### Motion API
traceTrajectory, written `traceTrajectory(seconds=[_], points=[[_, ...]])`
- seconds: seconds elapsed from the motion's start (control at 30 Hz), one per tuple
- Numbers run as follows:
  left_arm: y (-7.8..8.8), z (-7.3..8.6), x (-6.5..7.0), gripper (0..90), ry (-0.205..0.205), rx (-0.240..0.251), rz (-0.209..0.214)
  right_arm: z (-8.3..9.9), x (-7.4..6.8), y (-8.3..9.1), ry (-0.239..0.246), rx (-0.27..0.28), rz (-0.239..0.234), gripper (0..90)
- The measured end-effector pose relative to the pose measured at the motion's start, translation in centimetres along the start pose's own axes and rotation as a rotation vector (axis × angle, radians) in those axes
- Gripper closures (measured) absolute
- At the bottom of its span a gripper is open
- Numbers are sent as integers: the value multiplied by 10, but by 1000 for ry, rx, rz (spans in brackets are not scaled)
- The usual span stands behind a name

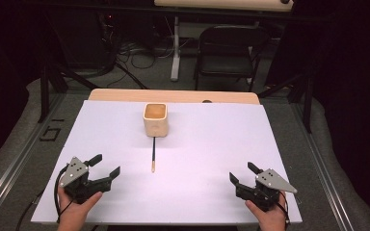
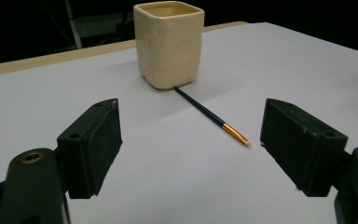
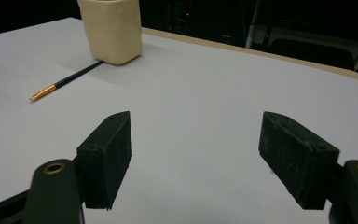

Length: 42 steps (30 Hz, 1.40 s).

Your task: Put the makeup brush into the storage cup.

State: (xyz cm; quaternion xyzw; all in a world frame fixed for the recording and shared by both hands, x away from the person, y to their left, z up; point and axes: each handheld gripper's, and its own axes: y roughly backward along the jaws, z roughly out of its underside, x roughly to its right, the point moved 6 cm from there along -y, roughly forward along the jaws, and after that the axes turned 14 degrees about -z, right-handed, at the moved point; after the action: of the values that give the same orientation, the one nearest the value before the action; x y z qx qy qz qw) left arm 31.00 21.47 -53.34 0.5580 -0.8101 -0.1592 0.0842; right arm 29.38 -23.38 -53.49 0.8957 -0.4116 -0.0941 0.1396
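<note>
Both claws open, empty: left claw, right claw. Brush lies flat on surface, tip end touching cup. Recommend: approach low, pinch mid-handle squarely.

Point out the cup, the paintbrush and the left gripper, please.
cup (image 1: 155, 126): high view, on its front wall.
paintbrush (image 1: 153, 153): high view, on the dark handle, mid-length.
left gripper (image 1: 104, 164): high view, midway between its open fingertips.

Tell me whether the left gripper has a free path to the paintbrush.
Probably yes. The left gripper is open, and bare white sheet lies between it and the paintbrush; the cup stands beyond.
</note>
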Motion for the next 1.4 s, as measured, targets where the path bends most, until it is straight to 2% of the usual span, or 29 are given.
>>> traceTrajectory(seconds=[0.6, 0.9, 1.07, 1.17, 1.4], points=[[0, -1, 1, 211, 27, -16, 19, 0, 0, -1, 0, -2, -2, 258], [-1, -9, -1, 207, 54, -28, -14, 1, 1, -2, -5, 0, 5, 258], [-5, -17, 2, 210, 45, -40, -25, 1, 2, -1, -12, -1, 7, 258], [-9, -21, 7, 228, 21, -66, -31, 1, 1, -1, -13, -3, 5, 258], [-23, -39, 19, 234, 4, -91, -12, 1, 1, -1, -12, -3, 8, 258]])
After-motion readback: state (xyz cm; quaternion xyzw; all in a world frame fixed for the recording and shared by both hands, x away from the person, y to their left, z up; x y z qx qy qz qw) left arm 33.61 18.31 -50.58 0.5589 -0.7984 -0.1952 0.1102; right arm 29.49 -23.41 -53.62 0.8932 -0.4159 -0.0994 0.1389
